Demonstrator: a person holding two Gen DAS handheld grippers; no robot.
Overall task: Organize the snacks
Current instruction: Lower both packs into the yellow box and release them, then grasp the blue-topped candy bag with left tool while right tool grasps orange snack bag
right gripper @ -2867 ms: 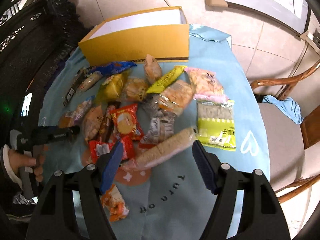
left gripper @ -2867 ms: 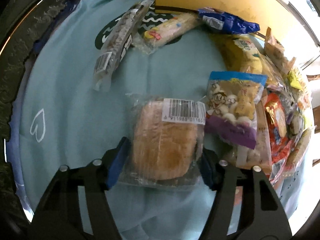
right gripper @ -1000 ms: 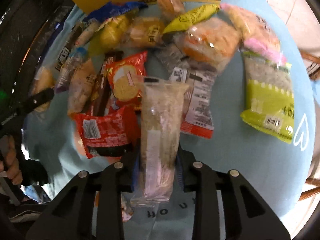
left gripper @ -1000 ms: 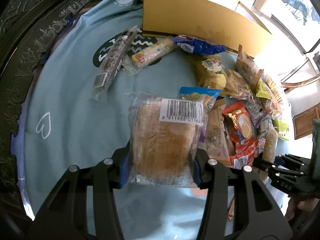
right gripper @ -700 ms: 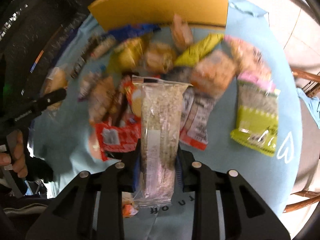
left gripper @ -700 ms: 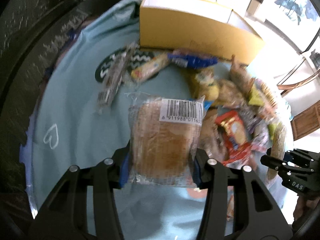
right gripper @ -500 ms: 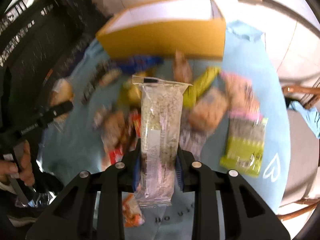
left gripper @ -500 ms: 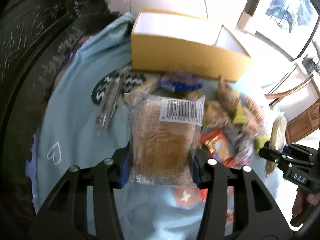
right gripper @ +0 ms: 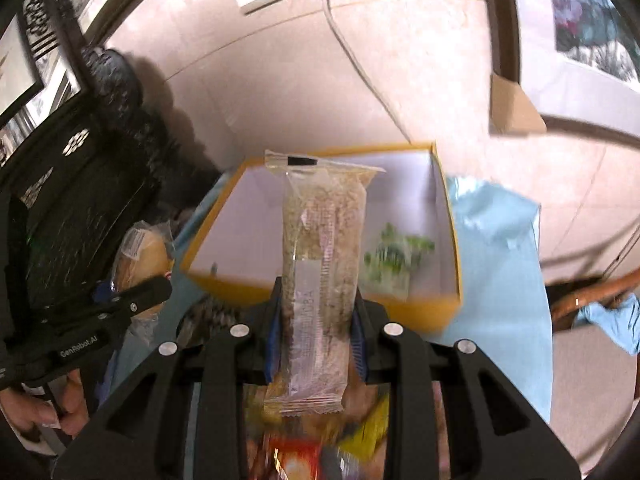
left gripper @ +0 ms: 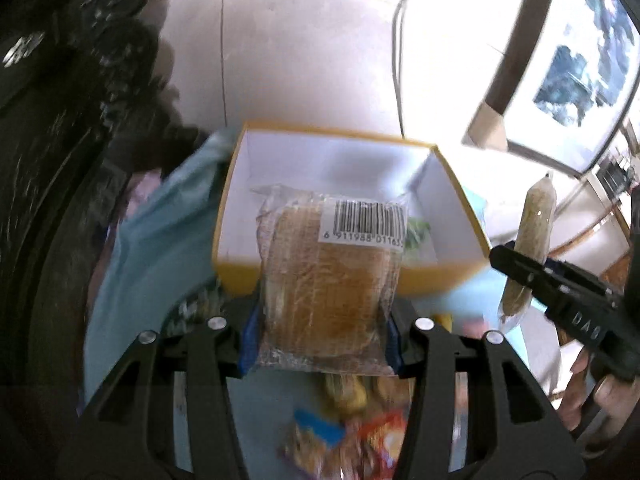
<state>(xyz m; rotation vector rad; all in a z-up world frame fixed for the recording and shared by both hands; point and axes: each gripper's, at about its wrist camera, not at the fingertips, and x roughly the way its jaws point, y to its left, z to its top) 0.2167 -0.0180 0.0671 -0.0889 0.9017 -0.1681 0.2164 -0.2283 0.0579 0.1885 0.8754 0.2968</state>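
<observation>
Left gripper (left gripper: 320, 338) clamped on wrapped bread (left gripper: 326, 280), barcode end toward 12 o'clock; right gripper (right gripper: 316, 340) clamped on long clear-wrapped grain bar (right gripper: 322, 264), upright between blue pads. Loose snack packets (left gripper: 352, 432) blurred at 6 o'clock beneath both. Farther at 12 o'clock, open yellow box (right gripper: 424, 312) on blue cloth (right gripper: 500, 264), green packet (right gripper: 394, 260) inside toward 2 o'clock.

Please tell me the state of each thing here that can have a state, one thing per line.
Yellow box: open, one green packet inside.
Bread packet: sealed, held in the air.
Long cereal bar: sealed, held in the air.
Left gripper: shut on the bread packet.
Right gripper: shut on the bar.
</observation>
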